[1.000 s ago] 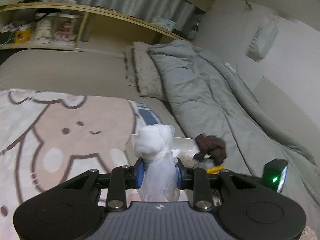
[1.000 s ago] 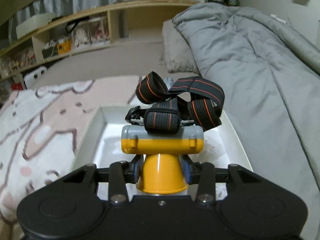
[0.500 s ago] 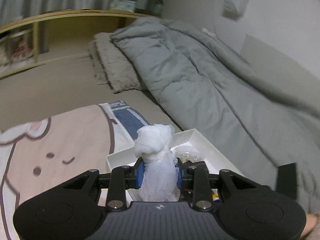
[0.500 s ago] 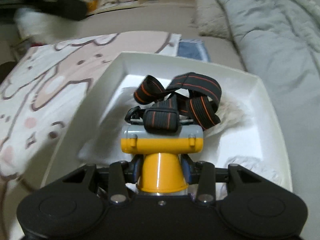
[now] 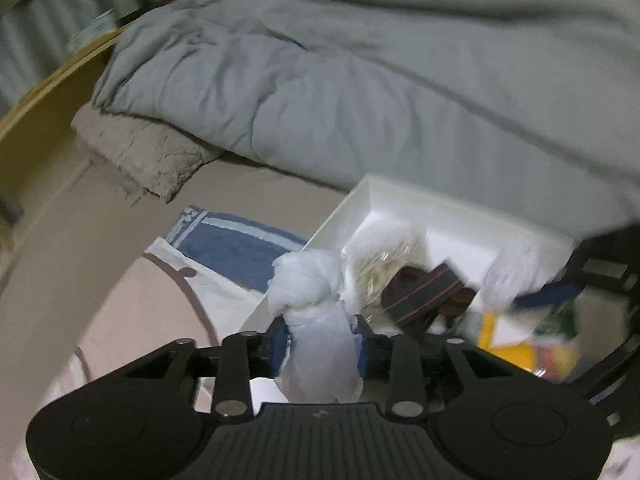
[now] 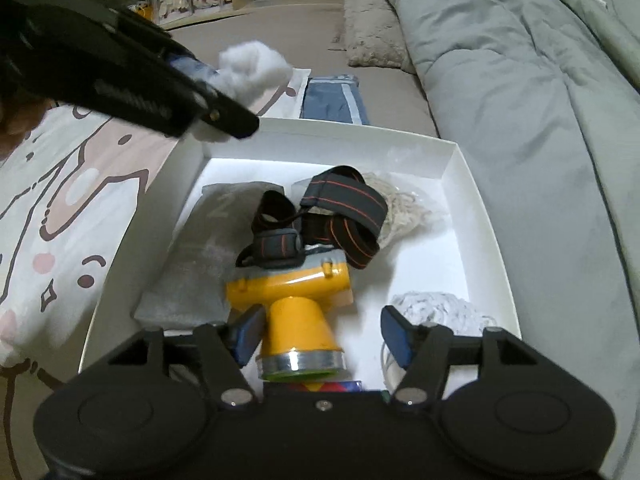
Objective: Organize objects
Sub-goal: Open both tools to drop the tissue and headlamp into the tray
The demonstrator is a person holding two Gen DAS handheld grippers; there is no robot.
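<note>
My left gripper (image 5: 322, 340) has a knotted white plastic bundle (image 5: 316, 320) between its blue pads; the jaws are opening, but the pads still touch it. In the right wrist view the same bundle (image 6: 252, 64) hangs over the far left corner of the white box (image 6: 320, 128). The yellow headlamp (image 6: 296, 292) with its black and orange strap (image 6: 344, 208) lies tilted in the box. My right gripper (image 6: 322, 332) is opening around the lamp's cone, and the right pad stands clear of it.
Inside the box lie a grey pouch (image 6: 192, 272), a beige string bundle (image 6: 404, 208) and a white cord bundle (image 6: 436, 312). A grey duvet (image 6: 520, 120) runs along the right, a cartoon blanket (image 6: 60, 220) lies left, and a blue cloth (image 6: 336, 100) sits beyond the box.
The left gripper swung over and down to the box's corner with the white bundle. The right jaws spread and let go of the headlamp, which now rests tilted in the box.
</note>
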